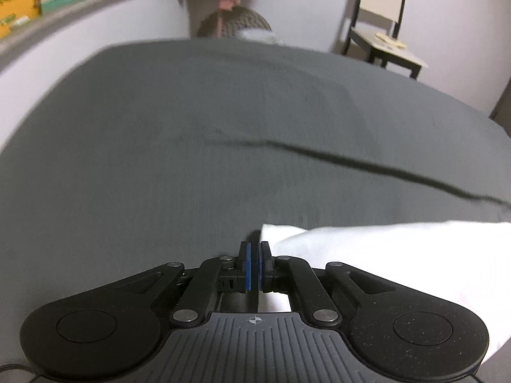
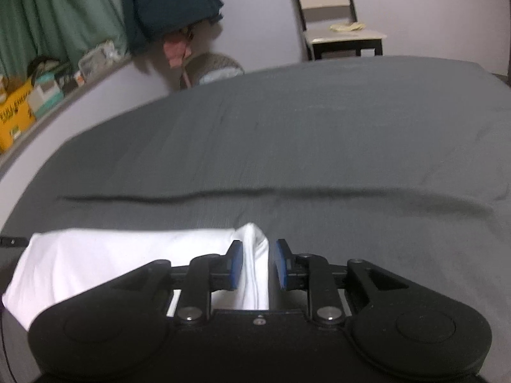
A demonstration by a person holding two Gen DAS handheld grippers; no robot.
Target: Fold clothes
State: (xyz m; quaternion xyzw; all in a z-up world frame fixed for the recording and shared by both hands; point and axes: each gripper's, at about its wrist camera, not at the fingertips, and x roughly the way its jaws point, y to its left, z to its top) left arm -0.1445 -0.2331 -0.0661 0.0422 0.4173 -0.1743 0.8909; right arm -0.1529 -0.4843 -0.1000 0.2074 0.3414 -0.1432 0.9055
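That white garment looks soft and floppy, so grab corners: right gripper sits part open around a bunched fold, left gripper nearly closed, its hold unclear.

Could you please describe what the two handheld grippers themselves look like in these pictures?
Both the left gripper and the right gripper are matte black, with blue pads on their fingers, jointed link arms on silver pivot pins, and a round disc at each side. The left has a ribbed grey plate bearing a small white crosshair mark.
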